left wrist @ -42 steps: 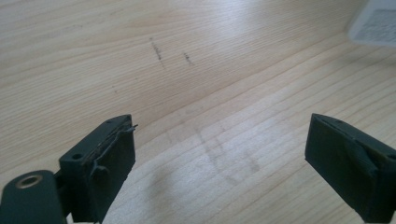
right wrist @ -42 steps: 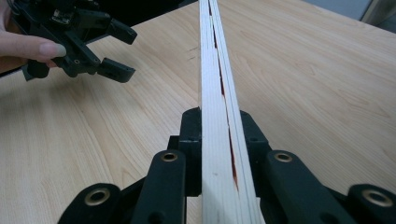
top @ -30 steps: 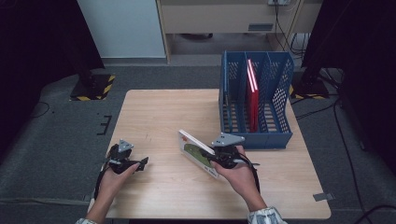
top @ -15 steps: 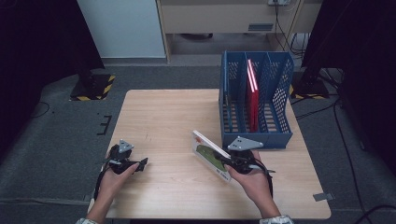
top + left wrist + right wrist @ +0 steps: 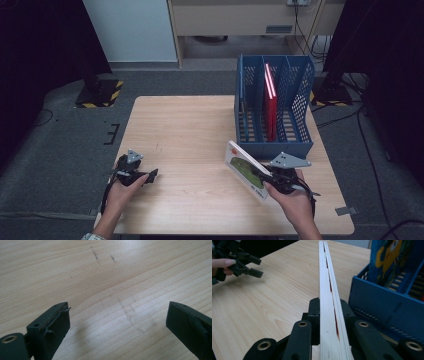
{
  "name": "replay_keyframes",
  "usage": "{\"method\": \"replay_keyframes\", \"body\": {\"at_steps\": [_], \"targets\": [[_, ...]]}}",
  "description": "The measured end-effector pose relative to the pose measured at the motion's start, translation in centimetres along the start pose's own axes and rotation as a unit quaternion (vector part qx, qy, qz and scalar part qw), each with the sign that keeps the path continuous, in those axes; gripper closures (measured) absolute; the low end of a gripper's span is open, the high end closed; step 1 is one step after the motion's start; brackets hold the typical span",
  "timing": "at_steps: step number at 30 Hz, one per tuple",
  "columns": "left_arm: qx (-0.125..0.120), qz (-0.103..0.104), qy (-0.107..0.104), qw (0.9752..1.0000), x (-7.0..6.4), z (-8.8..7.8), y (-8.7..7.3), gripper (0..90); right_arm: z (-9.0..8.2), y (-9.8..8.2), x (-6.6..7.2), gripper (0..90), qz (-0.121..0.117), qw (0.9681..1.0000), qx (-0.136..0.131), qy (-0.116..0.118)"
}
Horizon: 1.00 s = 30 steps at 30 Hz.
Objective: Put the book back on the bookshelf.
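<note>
**Book held on edge beside blue file rack**

At the left of the table (image 5: pixel 200 125), the left gripper (image 5: pixel 142 176) rested low near the front edge in the person's left hand (image 5: pixel 120 192), its fingers (image 5: pixel 53 325) standing wide apart over bare wood with nothing between them. In the left gripper view the grain ran clear ahead, marked by a few faint dark scuffs (image 5: pixel 96 255).

From there a broad stretch of open tabletop lay across the middle, reaching to the far edge and unbroken by any object.

Right of centre, the right gripper (image 5: pixel 267 176), held in the person's right hand (image 5: pixel 295 202), had its fingers (image 5: pixel 314 315) clamped on a thin picture book (image 5: pixel 245 170). The book stood tilted on edge, lifted off the wood, its green and white cover facing left and its far end pointing away from the person. In the right gripper view its pale page edges (image 5: pixel 328 302) ran straight ahead between the fingers, with a red line showing in the gap between its leaves.

Just right of the book stood the blue file rack (image 5: pixel 275 147), its low front wall close to the gripper. A red book (image 5: pixel 270 100) stood upright in a middle slot, with the slots on either side of it open. The rack sat near the table's right edge, leaving a narrow strip of wood beyond it.
</note>
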<state>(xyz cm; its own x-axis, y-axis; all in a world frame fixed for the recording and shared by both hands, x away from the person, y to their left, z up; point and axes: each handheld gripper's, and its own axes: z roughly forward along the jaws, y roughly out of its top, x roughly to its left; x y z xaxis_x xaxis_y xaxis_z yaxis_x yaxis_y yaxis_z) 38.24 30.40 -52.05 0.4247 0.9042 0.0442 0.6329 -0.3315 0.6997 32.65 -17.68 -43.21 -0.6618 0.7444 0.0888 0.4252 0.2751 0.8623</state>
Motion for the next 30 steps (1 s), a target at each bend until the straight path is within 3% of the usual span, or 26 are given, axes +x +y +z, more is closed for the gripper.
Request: {"method": "replay_keyframes", "body": {"at_steps": [15,30], "targets": [[0.010,0.008,0.003,0.9999,-0.1,0.2,-0.2,4.0,-2.9,0.0,-0.9,76.3,0.010,0.9991,-0.017,-0.037],[0.016,0.000,0.002,0.9999,0.2,0.8,-0.4,3.7,-4.3,0.6,-1.5,76.3,0.014,0.9983,-0.021,-0.052]]}}
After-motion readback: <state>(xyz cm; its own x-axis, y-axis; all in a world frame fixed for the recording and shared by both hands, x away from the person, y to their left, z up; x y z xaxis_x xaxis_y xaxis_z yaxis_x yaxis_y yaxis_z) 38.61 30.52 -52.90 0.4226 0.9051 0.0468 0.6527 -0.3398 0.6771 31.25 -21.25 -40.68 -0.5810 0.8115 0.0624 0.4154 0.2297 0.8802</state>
